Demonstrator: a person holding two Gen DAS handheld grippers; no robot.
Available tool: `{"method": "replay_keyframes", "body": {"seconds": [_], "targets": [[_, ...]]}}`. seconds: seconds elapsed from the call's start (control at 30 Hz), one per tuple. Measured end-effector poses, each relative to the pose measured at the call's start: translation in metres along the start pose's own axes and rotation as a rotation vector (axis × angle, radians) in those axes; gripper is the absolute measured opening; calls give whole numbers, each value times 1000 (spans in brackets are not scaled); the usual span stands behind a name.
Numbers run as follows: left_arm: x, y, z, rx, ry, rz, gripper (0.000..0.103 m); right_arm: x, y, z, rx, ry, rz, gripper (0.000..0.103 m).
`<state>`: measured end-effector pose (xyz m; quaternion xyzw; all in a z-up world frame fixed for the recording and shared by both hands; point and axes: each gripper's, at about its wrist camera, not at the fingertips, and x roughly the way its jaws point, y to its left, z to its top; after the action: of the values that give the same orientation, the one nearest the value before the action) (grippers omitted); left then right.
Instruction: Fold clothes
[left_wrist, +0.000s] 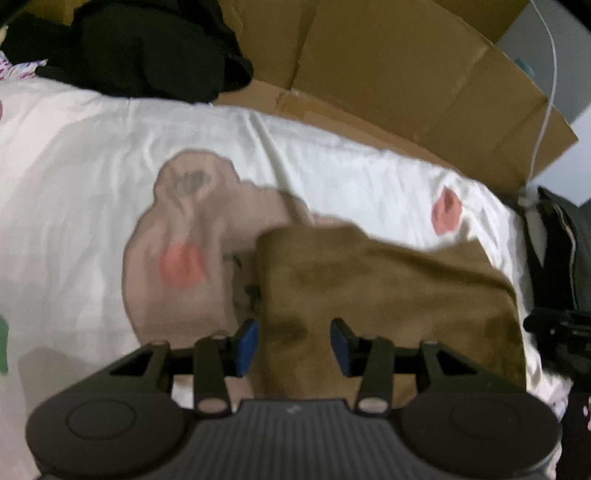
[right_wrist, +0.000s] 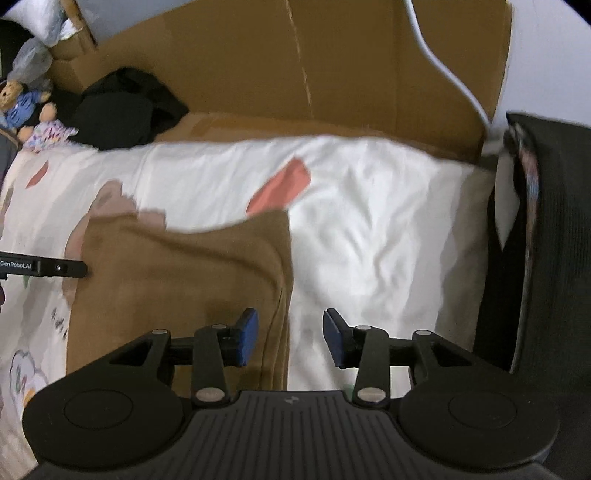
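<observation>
Brown garment (right_wrist: 177, 280) folded, lying flat on white printed sheet (right_wrist: 369, 221).

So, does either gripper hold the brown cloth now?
Nothing is held: left gripper and right gripper are open above the brown cloth.

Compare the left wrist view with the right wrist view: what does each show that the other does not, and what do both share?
Left wrist only: the round pink cartoon face print on the sheet, and the open left tongs over the cloth.

Right wrist only: a small stuffed bear in blue clothes, and the open right tongs straddling the cloth's right edge.

Both: the brown folded cloth, white printed bedsheet, brown cardboard box, black crumpled garment.
</observation>
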<state>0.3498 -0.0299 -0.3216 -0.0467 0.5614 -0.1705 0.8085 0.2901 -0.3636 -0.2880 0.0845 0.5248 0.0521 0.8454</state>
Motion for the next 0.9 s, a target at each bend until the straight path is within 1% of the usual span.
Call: {"method": "replay_keyframes", "body": {"seconds": [0.17, 0.3, 0.4, 0.47, 0.63, 0.9], "targets": [[-15, -7, -26, 26, 38, -10, 47, -15, -1, -14, -1, 27, 30, 44], [-24, -14, -46, 70, 63, 13, 47, -24, -3, -28, -1, 51, 38, 44], [-26, -17, -62, 62, 95, -13, 46, -30, -6, -43, 0, 72, 50, 44], [-25, -21, -79, 77, 131, -29, 46, -33, -9, -56, -6, 96, 61, 44], [-21, -23, -107, 100, 185, -30, 46, -36, -15, -79, -6, 140, 100, 44], [-30, -26, -125, 95, 204, -54, 38, -34, -11, -97, -25, 194, 110, 44]]}}
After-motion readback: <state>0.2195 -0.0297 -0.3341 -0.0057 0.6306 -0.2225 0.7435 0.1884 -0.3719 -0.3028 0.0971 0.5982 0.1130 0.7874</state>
